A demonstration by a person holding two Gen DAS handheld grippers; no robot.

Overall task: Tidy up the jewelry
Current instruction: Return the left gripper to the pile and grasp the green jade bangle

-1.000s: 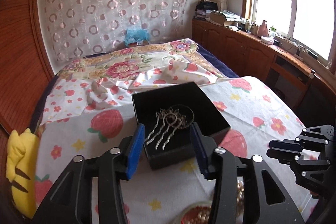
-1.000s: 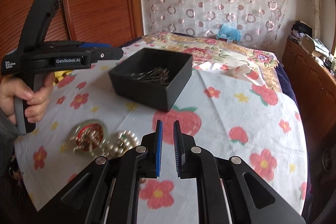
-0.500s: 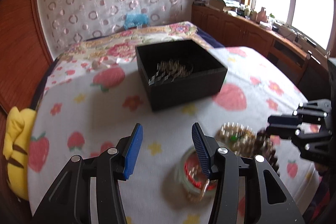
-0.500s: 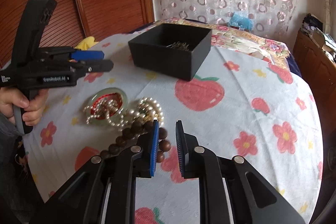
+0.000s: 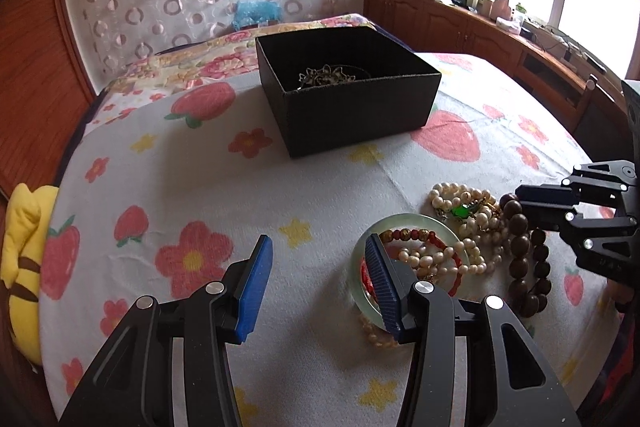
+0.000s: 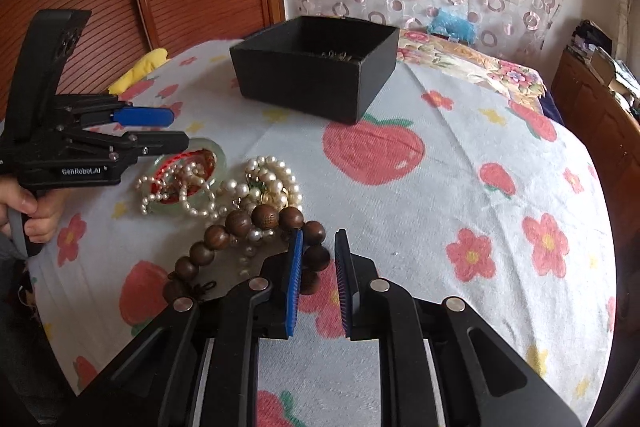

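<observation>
Right gripper (image 6: pixel 317 279) is sitting narrowly parted, wooden bead bracelet (image 6: pixel 256 227) passing between its blue pads, not clamped. Left gripper (image 5: pixel 316 279) is hovering wide apart, right pad over one pale jade bangle (image 5: pixel 362 249). Pearl strands (image 5: pixel 460 203), count unclear, are lying tangled across it. One black box (image 5: pixel 360 111) is sitting beyond, metal hairpins inside. Strawberry tablecloth (image 5: pixel 208 187), bedroom; open cloth left of the pile.

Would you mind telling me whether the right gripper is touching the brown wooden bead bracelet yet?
Cannot tell. In the right wrist view the right gripper has its jaws open around the brown wooden bead bracelet; beads sit against the left pad, but neither contact nor a gap shows plainly.
</observation>
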